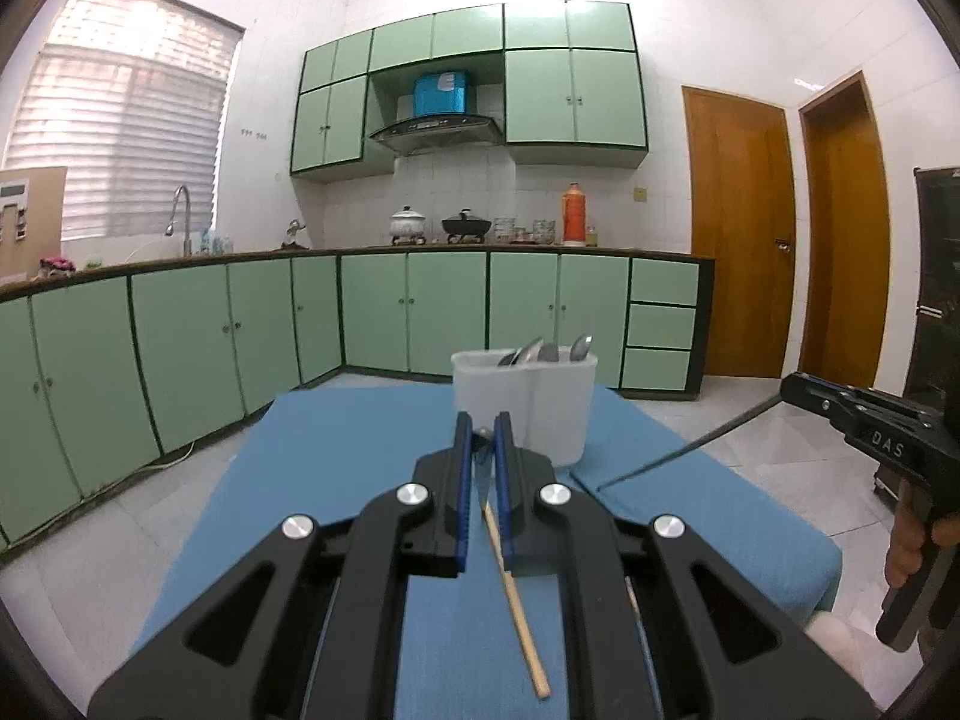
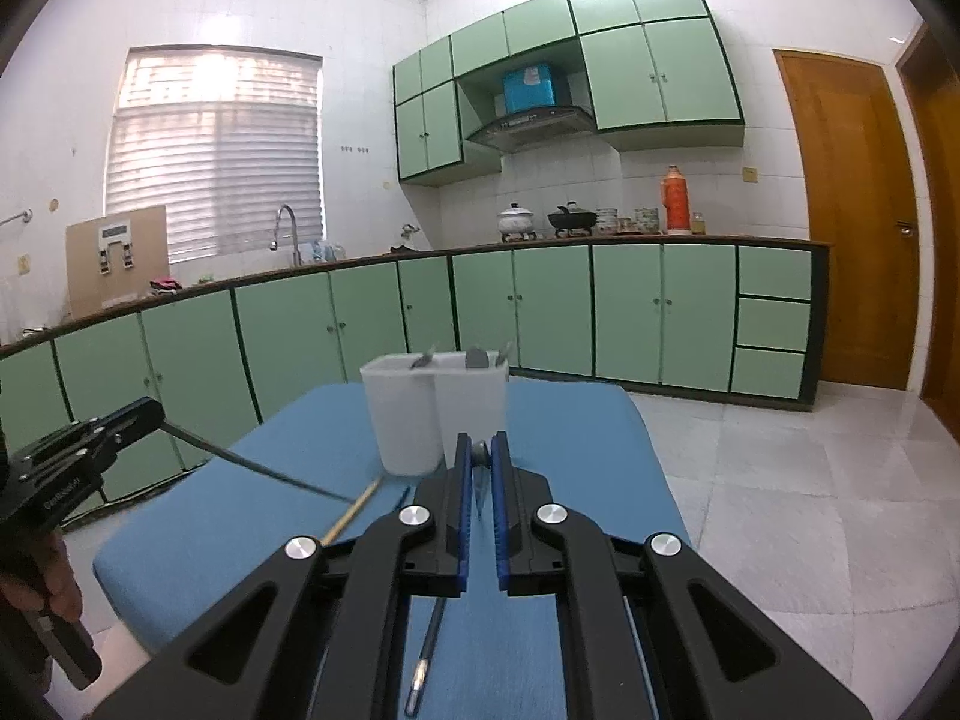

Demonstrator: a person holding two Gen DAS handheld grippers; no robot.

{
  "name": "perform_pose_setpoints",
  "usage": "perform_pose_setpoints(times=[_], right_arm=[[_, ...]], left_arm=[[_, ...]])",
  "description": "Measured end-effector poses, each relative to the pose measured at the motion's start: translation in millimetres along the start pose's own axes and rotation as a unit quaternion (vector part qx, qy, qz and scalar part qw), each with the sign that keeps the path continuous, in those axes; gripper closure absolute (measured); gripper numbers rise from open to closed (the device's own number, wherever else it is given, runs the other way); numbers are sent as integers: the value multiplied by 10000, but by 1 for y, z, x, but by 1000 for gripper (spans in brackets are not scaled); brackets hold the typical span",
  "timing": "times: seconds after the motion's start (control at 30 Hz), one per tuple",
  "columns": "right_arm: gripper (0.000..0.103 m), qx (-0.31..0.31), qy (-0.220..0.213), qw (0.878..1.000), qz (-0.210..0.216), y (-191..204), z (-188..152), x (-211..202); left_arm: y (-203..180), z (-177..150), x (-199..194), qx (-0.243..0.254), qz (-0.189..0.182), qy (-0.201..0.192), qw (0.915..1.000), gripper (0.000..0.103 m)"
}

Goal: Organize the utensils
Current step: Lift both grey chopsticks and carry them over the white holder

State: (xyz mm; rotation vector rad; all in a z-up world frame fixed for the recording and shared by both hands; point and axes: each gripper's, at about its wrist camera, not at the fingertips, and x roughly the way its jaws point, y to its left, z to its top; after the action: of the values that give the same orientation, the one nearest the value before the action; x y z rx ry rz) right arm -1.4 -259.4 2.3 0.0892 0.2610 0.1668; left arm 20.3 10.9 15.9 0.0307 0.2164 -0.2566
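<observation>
Right wrist only: dark chopstick (image 2: 427, 648) on cloth (image 2: 570, 420)

A kitchen with white tiled walls (image 1: 462, 180) fills both views. At upper left, a window (image 1: 126, 114) with pale slatted blinds lets in bright daylight. Mint-green wall cabinets (image 1: 570, 90) hang at upper centre around a range hood (image 1: 437, 131). Matching base cabinets (image 1: 414, 318) run across the middle under a dark countertop (image 2: 600, 238) carrying pots and an orange flask (image 1: 574, 213). Two brown wooden doors (image 1: 741, 228) stand at right. The floor (image 2: 810, 480) is glossy pale tile.
</observation>
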Motion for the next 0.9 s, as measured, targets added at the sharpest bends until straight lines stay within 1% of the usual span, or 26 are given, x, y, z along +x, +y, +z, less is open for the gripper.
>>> perform_pose_setpoints(times=[0.17,0.33,0.5,0.73,0.9], right_arm=[[97,-32,102,9999,63,-3,29,18],[97,-67,184,9997,154,-3,52,35],[97,-231,243,9991,252,1,78,53],[97,-343,319,9981,404,4,97,63],[97,-262,356,9974,569,0,110,70]], left_arm=[[-1,25,21,16,-107,9,9999,97],[7,46,42,-86,-184,51,9998,97],[17,63,58,-159,-223,97,9996,97],[25,82,70,-213,-359,106,9991,97],[27,93,79,-188,-455,181,9986,97]])
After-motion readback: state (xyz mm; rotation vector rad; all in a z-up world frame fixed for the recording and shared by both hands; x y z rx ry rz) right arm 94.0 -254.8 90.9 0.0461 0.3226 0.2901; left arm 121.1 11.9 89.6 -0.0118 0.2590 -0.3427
